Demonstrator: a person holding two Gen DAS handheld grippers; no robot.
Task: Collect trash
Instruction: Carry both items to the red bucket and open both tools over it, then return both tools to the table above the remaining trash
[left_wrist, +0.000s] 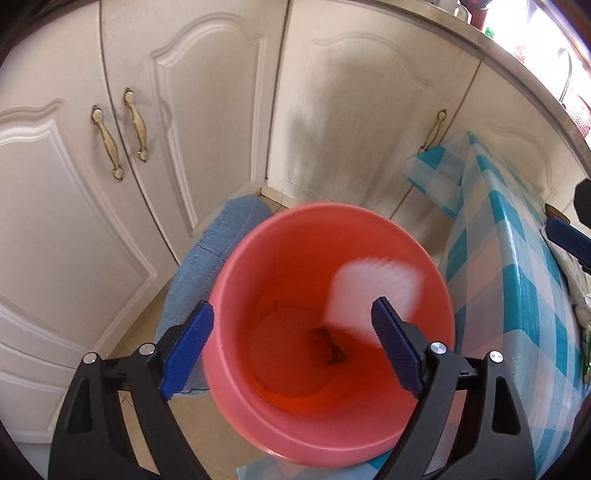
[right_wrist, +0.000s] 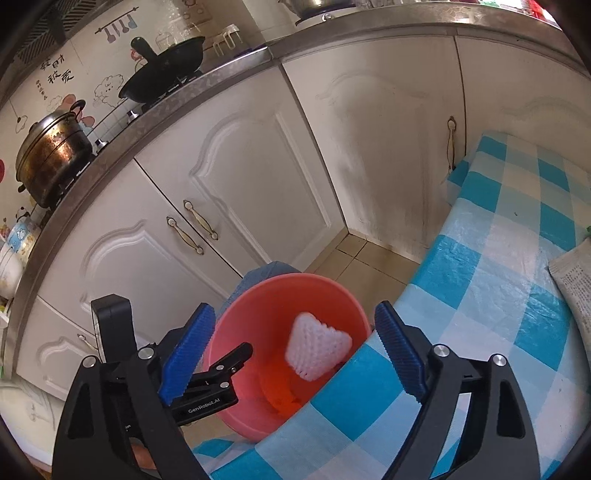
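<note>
Pink bin (right_wrist: 258, 417): white foam net (right_wrist: 317, 345) inside | "GenRobot.AI" on left claw (right_wrist: 221, 380) | both claws wide, empty

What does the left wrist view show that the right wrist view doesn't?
Only the left wrist view shows the bin floor, with dark debris on it.

Only the right wrist view shows the stovetop with a wok and a steamer pot, plus a newspaper on the checked table.

Both show the pink bin, the white foam net inside it and the checked tablecloth.

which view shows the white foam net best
The right wrist view: the white foam net is fairly sharp there, mesh visible, inside the pink bin. The left wrist view shows only a white motion-blurred smear.
</note>
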